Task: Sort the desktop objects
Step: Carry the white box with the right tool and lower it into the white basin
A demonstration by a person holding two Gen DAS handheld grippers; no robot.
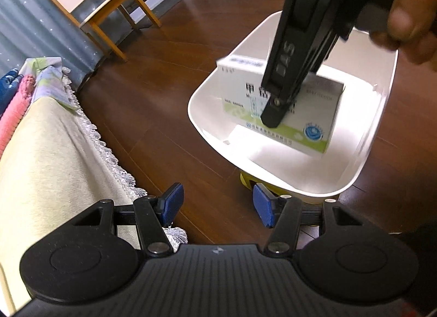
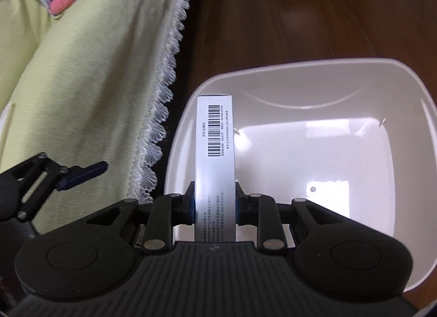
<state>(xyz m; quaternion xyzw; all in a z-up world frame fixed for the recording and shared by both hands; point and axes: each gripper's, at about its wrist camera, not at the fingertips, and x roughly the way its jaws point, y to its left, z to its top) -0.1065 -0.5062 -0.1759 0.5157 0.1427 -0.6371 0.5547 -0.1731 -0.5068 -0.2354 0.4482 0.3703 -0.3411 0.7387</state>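
Note:
A white and green medicine box [image 1: 303, 114] hangs inside a white plastic bin [image 1: 377, 114], held from above by my right gripper [image 1: 273, 117], which is shut on it. In the right wrist view the box [image 2: 215, 158] shows its barcode side, clamped between the blue pads of that gripper [image 2: 215, 207] over the bin [image 2: 327, 82]. My left gripper [image 1: 215, 206] stands open near the bin's front edge, with nothing between its fingers. Its blue fingertip [image 2: 84, 175] also shows at the left of the right wrist view.
The bin stands on a dark wooden floor [image 1: 169, 103]. A yellow object [image 1: 247, 180] peeks from under the bin's front. A yellow-green cloth with lace trim [image 1: 54, 158] covers furniture at the left, with folded fabrics on it. A wooden chair [image 1: 95, 8] stands farther back.

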